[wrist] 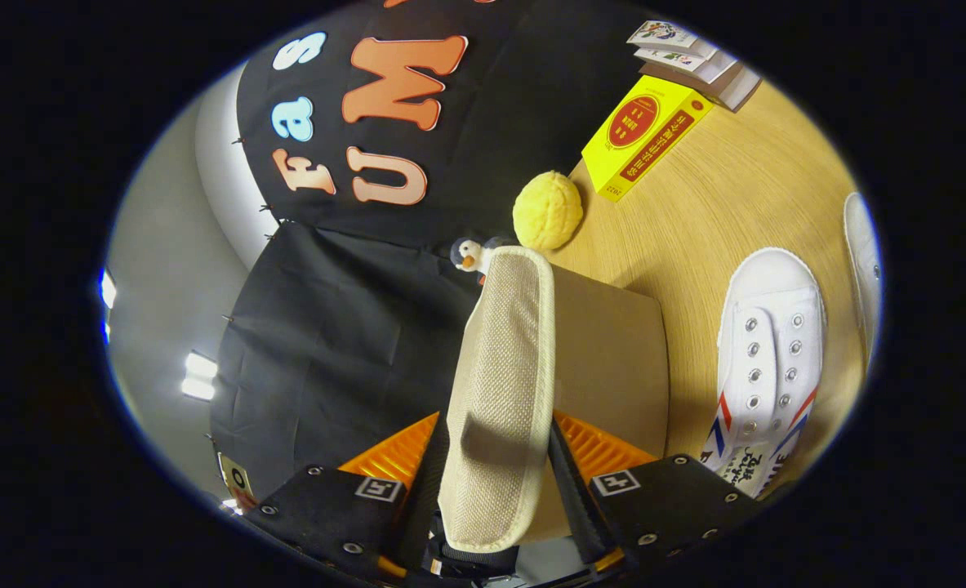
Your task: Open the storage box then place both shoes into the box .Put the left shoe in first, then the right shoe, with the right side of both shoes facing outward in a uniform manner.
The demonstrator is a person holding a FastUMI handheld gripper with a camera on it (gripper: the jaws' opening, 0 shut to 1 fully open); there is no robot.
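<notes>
The view is rolled on its side. My gripper (495, 457) is shut on the beige fabric lid (503, 384) of the storage box (613, 359), both fingers pressing the lid's flap from either side. The lid stands raised off the tan box body, which lies just past the fingers. Beside the box, a white canvas shoe (764, 359) with red and blue stripes rests on the wooden table (744, 188), toe pointing away. A second white shoe (862, 261) shows only as a sliver beyond it.
A yellow knobbly ball (547, 210) and a small penguin toy (470, 255) sit beyond the box. Farther off lie a yellow carton (644, 135) and a stack of books (695, 61). The black cloth wall stands behind the table.
</notes>
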